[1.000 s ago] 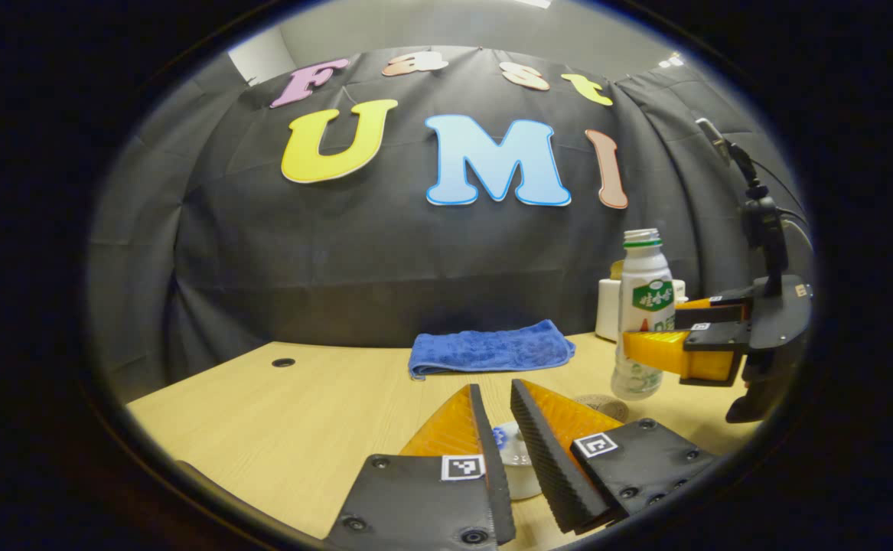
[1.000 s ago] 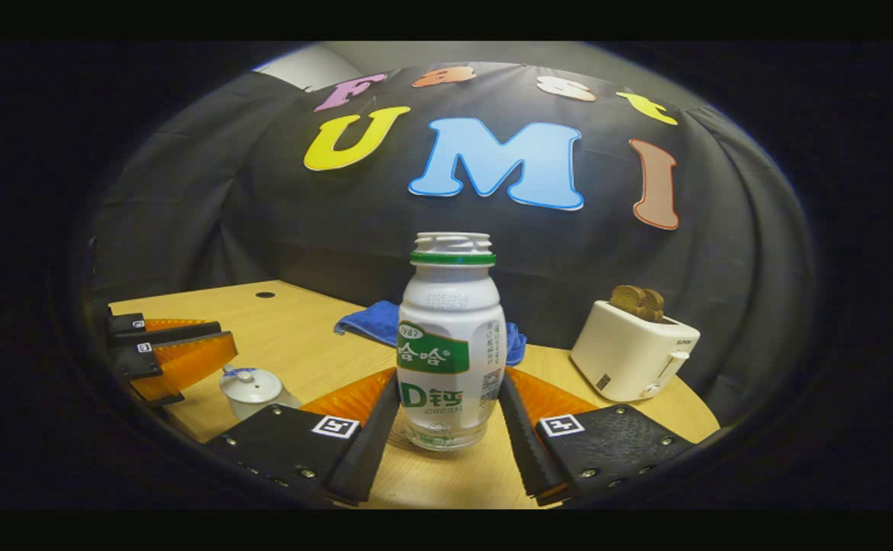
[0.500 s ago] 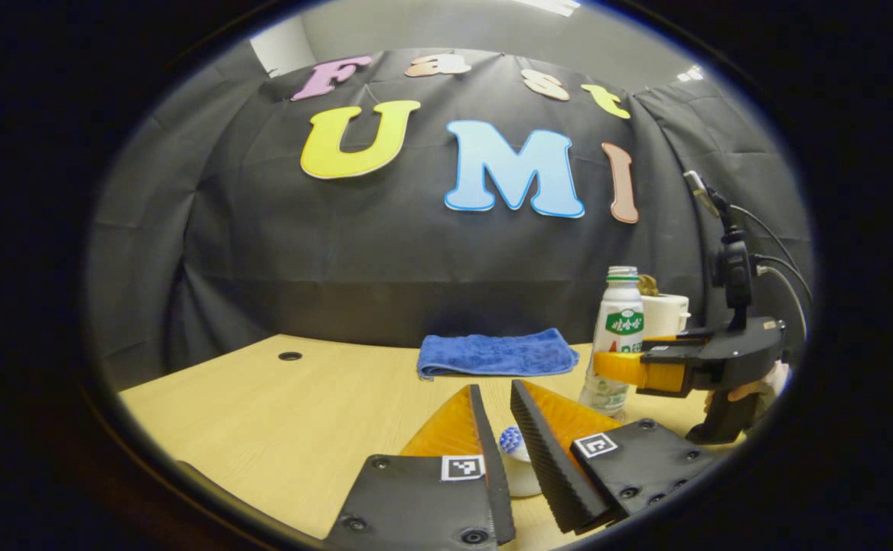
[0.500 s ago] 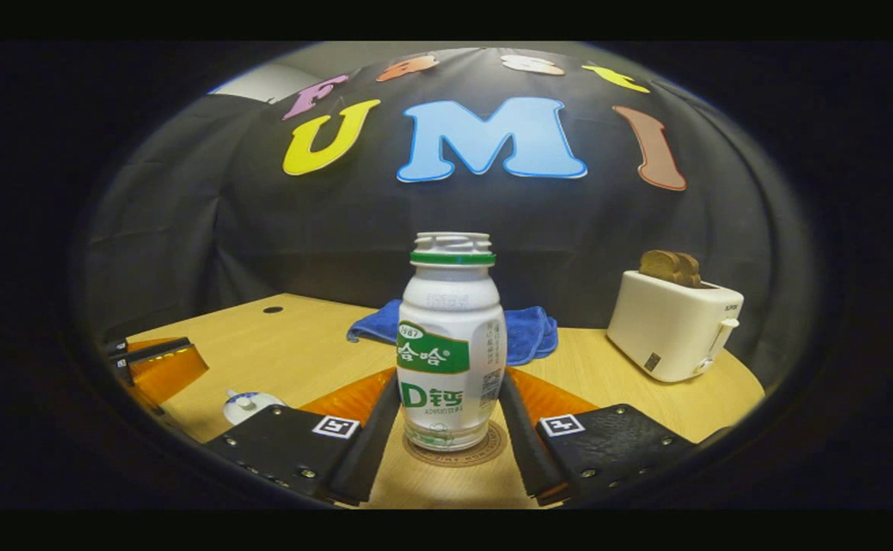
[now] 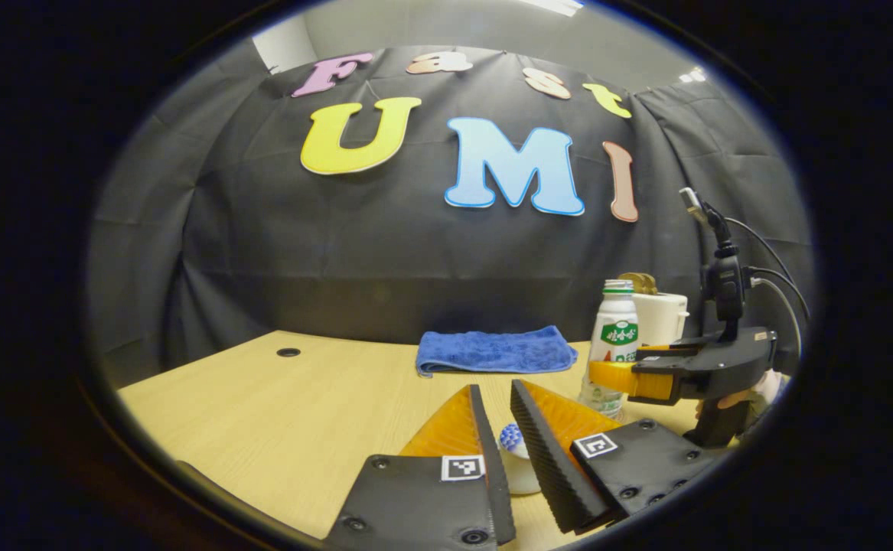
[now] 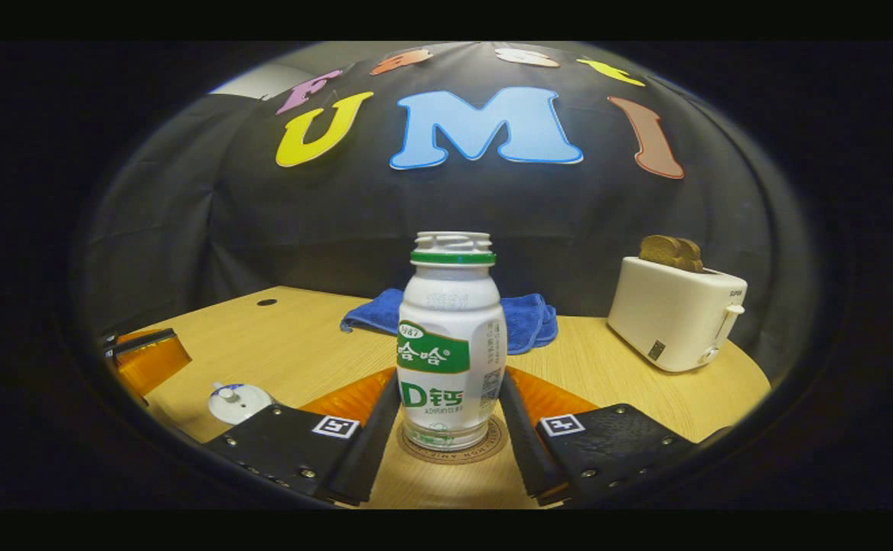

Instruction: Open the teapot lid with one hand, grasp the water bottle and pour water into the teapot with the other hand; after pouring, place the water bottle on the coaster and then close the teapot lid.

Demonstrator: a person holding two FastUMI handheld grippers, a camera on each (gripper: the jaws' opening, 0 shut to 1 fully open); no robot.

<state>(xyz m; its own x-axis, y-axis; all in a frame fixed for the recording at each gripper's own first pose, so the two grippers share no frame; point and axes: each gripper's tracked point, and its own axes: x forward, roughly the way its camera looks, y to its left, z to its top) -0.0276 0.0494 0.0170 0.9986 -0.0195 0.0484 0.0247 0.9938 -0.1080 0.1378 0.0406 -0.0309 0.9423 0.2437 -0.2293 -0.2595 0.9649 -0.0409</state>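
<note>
The white water bottle [image 6: 452, 344] with a green label stands upright on the round coaster [image 6: 492, 451], uncapped. My right gripper [image 6: 450, 383] is shut on the bottle's lower half, one finger on each side. The left gripper view has this bottle [image 5: 616, 344] and right gripper [image 5: 630, 375] at the right, with a hand [image 5: 737, 398] behind. My left gripper [image 5: 496, 386] is open by a narrow gap. The blue knob [image 5: 509, 438] of the white teapot lid [image 5: 524, 474] shows between its fingers. In the right gripper view the teapot lid [image 6: 236, 399] sits low left, with the left gripper [image 6: 144, 360] beside it and apart.
A folded blue towel [image 6: 530, 321] lies at the back of the wooden table [image 6: 301, 344]. A white toaster [image 6: 676, 314] with toast in it stands at the back right. A small round hole [image 6: 267, 302] is in the table's far left.
The right gripper carried the bottle down and away from the left gripper, and the bottle now rests on the coaster. The left gripper stayed over the teapot lid.
</note>
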